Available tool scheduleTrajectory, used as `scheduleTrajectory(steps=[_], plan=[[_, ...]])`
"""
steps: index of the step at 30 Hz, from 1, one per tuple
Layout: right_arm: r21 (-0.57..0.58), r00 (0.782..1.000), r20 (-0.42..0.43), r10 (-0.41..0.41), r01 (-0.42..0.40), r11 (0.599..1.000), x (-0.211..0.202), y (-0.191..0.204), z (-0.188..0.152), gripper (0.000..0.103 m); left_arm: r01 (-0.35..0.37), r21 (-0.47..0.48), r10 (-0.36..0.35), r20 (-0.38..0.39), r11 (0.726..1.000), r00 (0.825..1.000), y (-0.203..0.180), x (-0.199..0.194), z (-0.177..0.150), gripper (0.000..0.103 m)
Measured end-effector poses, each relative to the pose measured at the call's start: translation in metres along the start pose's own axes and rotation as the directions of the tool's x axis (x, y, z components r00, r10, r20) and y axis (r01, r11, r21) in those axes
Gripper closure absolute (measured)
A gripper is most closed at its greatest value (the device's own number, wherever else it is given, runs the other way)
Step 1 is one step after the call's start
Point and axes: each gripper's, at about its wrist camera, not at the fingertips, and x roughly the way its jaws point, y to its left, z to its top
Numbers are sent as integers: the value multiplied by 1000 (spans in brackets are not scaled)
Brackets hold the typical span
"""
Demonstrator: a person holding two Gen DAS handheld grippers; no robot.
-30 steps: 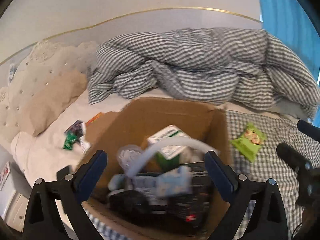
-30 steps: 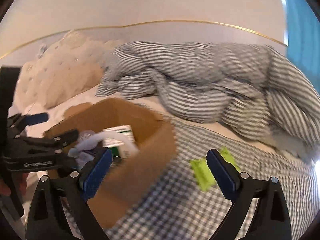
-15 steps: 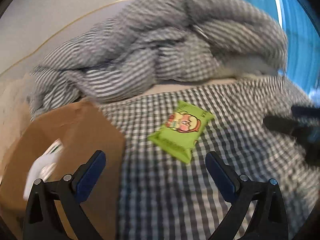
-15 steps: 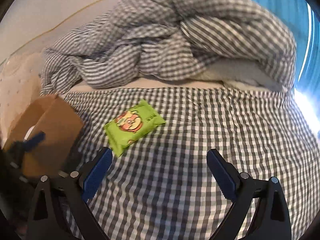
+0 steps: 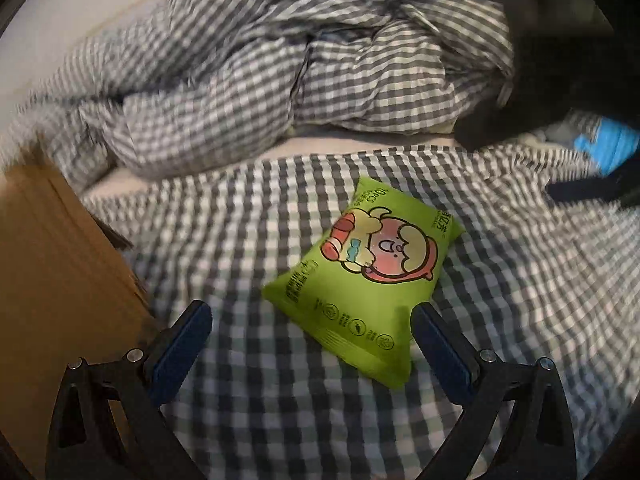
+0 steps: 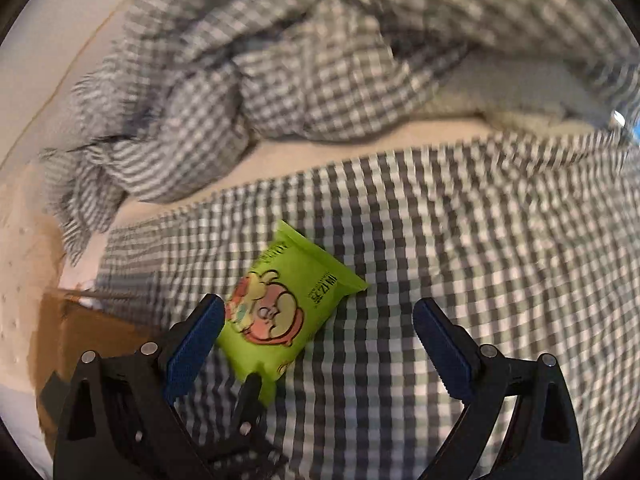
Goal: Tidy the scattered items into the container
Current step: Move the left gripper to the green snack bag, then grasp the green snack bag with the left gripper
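Observation:
A green snack packet (image 5: 360,276) with a cartoon face lies flat on the checked bedsheet. My left gripper (image 5: 312,340) is open and empty, low over the sheet, with the packet's near end between its blue pads. The cardboard box (image 5: 52,280) stands at the left. In the right wrist view the same packet (image 6: 280,308) lies just ahead of my open, empty right gripper (image 6: 320,340), toward its left pad. One finger of the left gripper (image 6: 248,400) shows below the packet there. The box (image 6: 80,336) is at the left edge.
A crumpled grey checked duvet (image 5: 280,80) is heaped behind the packet. The right gripper's dark body (image 5: 560,80) fills the upper right of the left wrist view. A cream tufted headboard (image 6: 20,260) is at far left.
Both grippers swung right, away from the box, and dropped toward the green packet, which is now large and close in both views. Both stay open.

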Motion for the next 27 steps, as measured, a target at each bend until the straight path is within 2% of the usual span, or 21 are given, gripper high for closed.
scheduleTrajectory(steps=[3, 5, 7, 10, 13, 16, 17, 18, 19, 20, 22, 23, 24, 27], plan=[[52, 998, -60, 13, -10, 999, 28, -7, -1, 8, 57, -37, -57, -4, 998, 998, 1, 5, -2, 1], [62, 997, -78, 12, -7, 998, 41, -8, -1, 8, 90, -29, -91, -5, 995, 996, -4, 8, -2, 1], [77, 995, -93, 25, -17, 997, 53, -7, 2, 13, 112, -8, -112, -3, 994, 994, -10, 10, -2, 1], [91, 985, -163, 53, -38, 995, 75, -2, 6, 16, 99, 26, -98, -47, 995, 994, -20, 27, -2, 1], [132, 970, -215, 117, -90, 987, 95, 0, 8, 16, 124, 0, -123, -124, 992, 985, -17, 45, -4, 1], [146, 969, -218, 114, -83, 986, 101, -2, 16, 16, 116, -3, -116, -118, 993, 986, -17, 48, 0, 1], [146, 968, -223, 111, -80, 986, 102, -2, 17, 17, 106, 1, -106, -119, 994, 987, -18, 49, 2, 7], [137, 969, -223, 106, -77, 988, 101, -1, 18, 22, 102, 1, -101, -116, 995, 988, -18, 49, 3, 16], [118, 971, -214, 106, -82, 990, 97, 1, 18, 32, 109, -3, -109, -113, 994, 988, -17, 48, 4, 19], [100, 973, -201, 109, -91, 991, 92, 2, 17, 36, 118, -8, -118, -108, 993, 987, -17, 46, 4, 22], [87, 977, -177, 118, -104, 991, 83, 1, 15, 50, 125, -9, -126, -101, 992, 987, -17, 42, 4, 30], [95, 978, -164, 131, -116, 989, 78, -2, 13, 51, 128, -3, -128, -99, 992, 987, -19, 38, 4, 45], [105, 976, -155, 151, -136, 985, 74, -4, 10, 54, 122, 6, -121, -101, 993, 988, -21, 34, 4, 53], [105, 972, -143, 186, -172, 979, 60, -9, 3, 57, 119, 13, -118, -90, 993, 989, -23, 19, 1, 54]])
